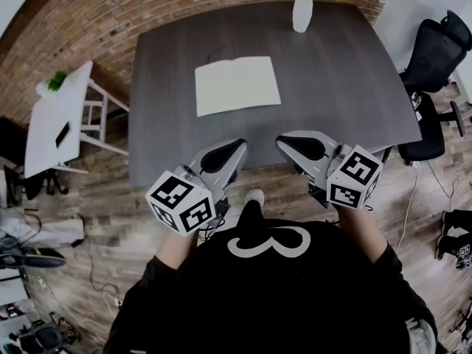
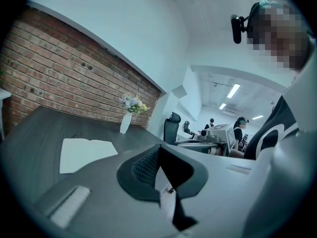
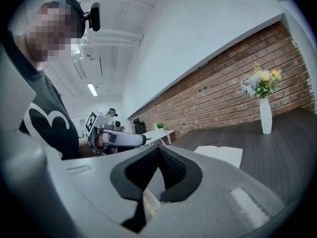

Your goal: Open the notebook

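Your left gripper (image 1: 237, 146) and right gripper (image 1: 283, 141) sit at the near edge of the table (image 1: 346, 72), each claw pressed together on nothing. The notebook (image 1: 237, 85) lies open mid-table, well apart from every edge. Bare tabletop surrounds it, and the vase (image 1: 302, 12) stands at the far edge.

I see the notebook (image 1: 237, 85) open on the dark table (image 1: 346, 87), left gripper (image 1: 237, 146) and right gripper (image 1: 285, 143) over the table's near edge.

I've got soft, even light on my dark table (image 1: 346, 87), barely a shadow. Ceiling strip lights (image 2: 233, 90) glare a little. Fisheye warps and blackens every edge.
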Demonstrator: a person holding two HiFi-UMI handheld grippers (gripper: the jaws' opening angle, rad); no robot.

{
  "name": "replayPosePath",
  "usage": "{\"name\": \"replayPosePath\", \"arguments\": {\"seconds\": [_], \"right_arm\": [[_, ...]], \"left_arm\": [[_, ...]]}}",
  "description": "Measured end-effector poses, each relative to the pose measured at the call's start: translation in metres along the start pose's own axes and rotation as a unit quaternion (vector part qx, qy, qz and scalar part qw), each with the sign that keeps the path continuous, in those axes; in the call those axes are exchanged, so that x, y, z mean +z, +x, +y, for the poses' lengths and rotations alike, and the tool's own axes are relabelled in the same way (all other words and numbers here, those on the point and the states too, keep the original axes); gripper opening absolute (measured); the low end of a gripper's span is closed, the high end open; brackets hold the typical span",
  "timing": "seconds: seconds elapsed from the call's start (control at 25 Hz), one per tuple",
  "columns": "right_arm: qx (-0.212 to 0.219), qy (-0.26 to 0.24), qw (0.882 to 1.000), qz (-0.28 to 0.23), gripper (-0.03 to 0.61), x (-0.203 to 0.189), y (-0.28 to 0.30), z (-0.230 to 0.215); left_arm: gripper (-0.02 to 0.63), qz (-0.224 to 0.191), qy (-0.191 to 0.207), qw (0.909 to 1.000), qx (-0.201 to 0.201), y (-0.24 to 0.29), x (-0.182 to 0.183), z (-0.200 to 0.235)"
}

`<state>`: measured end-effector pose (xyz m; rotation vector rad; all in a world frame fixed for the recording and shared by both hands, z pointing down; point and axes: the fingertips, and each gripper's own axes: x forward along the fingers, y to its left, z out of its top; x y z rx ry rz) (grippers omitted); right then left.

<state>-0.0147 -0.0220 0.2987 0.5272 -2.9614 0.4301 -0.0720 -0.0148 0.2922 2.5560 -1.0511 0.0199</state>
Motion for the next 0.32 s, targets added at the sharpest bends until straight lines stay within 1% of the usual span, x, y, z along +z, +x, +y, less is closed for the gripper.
{"name": "replayPosePath", "arguments": {"seconds": [0.32], "right_arm": [[0.001,0.008,1.000,-0.002,0.002,-0.0007,0.0046,-0.0056]], "left_arm": [[0.014,0.004,-0.007,1.0000,-0.003,0.0058,-0.0034,0.0017]]}}
